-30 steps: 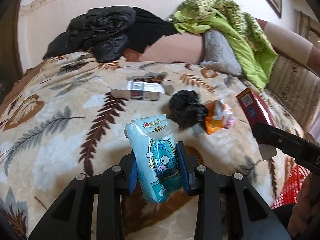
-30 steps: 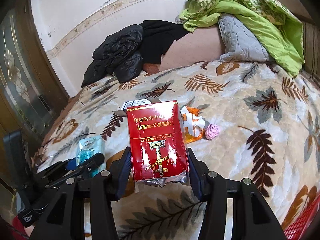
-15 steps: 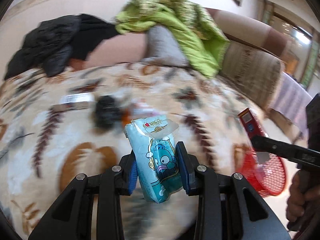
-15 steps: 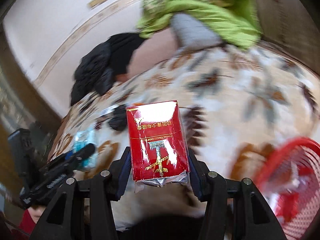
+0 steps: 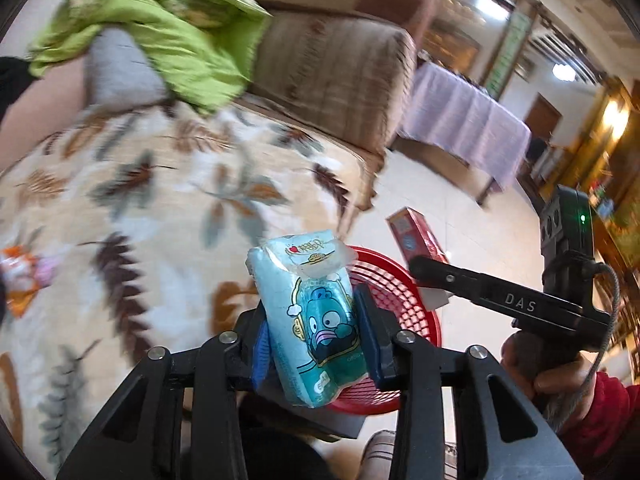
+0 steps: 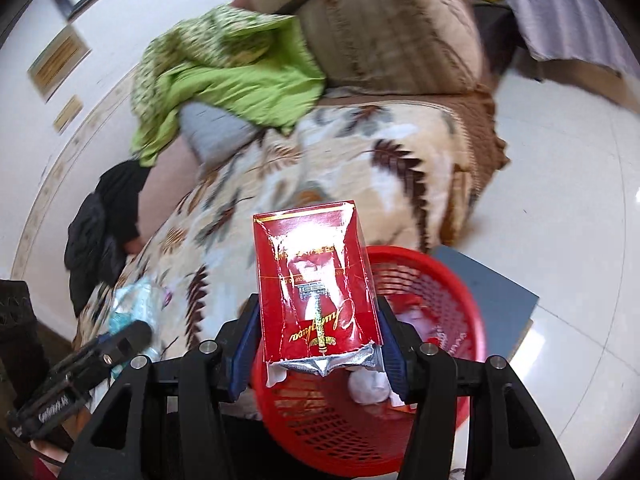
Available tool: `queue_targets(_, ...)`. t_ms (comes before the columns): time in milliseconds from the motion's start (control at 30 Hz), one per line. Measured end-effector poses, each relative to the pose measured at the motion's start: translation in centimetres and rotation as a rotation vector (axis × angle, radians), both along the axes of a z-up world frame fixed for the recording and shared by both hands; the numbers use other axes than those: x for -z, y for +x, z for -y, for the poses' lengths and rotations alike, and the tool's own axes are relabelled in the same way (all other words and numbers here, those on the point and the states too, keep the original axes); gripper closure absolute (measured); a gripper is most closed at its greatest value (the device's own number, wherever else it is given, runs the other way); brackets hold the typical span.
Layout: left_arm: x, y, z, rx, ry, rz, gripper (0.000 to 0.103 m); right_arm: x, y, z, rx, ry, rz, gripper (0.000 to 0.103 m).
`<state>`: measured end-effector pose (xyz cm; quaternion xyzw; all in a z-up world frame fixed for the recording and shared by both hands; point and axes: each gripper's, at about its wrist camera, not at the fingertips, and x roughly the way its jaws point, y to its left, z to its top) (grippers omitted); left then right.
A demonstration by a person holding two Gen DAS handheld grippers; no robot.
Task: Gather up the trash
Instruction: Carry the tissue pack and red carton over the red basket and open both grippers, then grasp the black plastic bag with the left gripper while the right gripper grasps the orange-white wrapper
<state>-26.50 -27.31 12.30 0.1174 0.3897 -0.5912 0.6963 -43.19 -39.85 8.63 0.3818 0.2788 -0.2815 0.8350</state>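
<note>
While jaws ease open — blue tissue pack [image 5: 316, 320] btwn left, red pack [image 6: 318, 284] btwn right, over basket [image 6: 432, 280].

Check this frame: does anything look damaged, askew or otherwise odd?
The red cigarette pack between the right gripper's opening jaws is damaged: torn silver foil hangs from its lower end. The teal cartoon tissue packet sits tilted between the left gripper's opening jaws. Both are over the red mesh basket, so they look like ordinary trash.

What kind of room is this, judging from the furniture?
Probably a living room in a home. A sofa is covered by a leaf-print blanket, a green quilt is piled on it, and a table with a lilac cloth stands on the tiled floor beyond.
</note>
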Motion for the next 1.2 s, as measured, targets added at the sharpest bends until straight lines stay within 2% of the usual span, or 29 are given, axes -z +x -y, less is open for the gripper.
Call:
queue_targets(33, 0.4, -0.5, 0.9, 0.015, 0.023, 0.000, 0.045, 0.3, -0.3, 0.4, 0.012, 0.013, -0.007, 0.042)
queue_targets(67, 0.7, -0.8, 1.3, 0.022, 0.035, -0.001, 0.040, 0.4, -0.5, 0.7, 0.023, 0.022, -0.009, 0.042)
queue_targets(200, 1.2, -0.8, 0.5, 0.018, 0.039, 0.004, 0.040, 0.8, -0.7, 0.9, 0.028, 0.023, -0.006, 0.041)
queue_targets(300, 1.3, 0.6, -1.1, -0.035, 0.040, -0.007, 0.040, 0.7, 0.6, 0.7, 0.000, 0.025, 0.011, 0.041)
queue_targets(533, 1.7, 5.5, -7.3, -0.202, 0.046, 0.024, 0.040, -0.1, 6.8, -3.4, -0.194, 0.000, 0.052, 0.041)
queue_targets(667, 2.6, 8.5, -10.9, -0.304, 0.070, 0.029, 0.040, -0.1, 10.7, -6.4, -0.316, -0.016, 0.044, 0.041)
queue_targets(767, 3.2, 11.3, -14.0, -0.397, 0.083, 0.032, 0.040, 0.0, 13.2, -8.7, -0.400, -0.031, 0.037, 0.041)
queue_targets(900, 3.1, 16.3, -18.2, -0.569, 0.087, 0.032, 0.040, -0.1, 16.1, -11.1, -0.482, -0.051, 0.032, 0.041)
queue_targets(967, 2.9, 19.0, -19.6, -0.649, 0.085, 0.025, 0.034, -0.3, 17.3, -11.9, -0.517, -0.068, 0.030, 0.041)
queue_targets(1067, 3.4, 23.6, -20.7, -0.749, 0.115, 0.012, 0.030, -0.6, 18.9, -12.7, -0.552, -0.087, 0.032, 0.041)
queue_targets(1200, 5.4, 28.0, -19.8, -0.791, 0.159, -0.054, 0.030, -0.9, 20.8, -13.4, -0.593, -0.111, 0.026, 0.041)
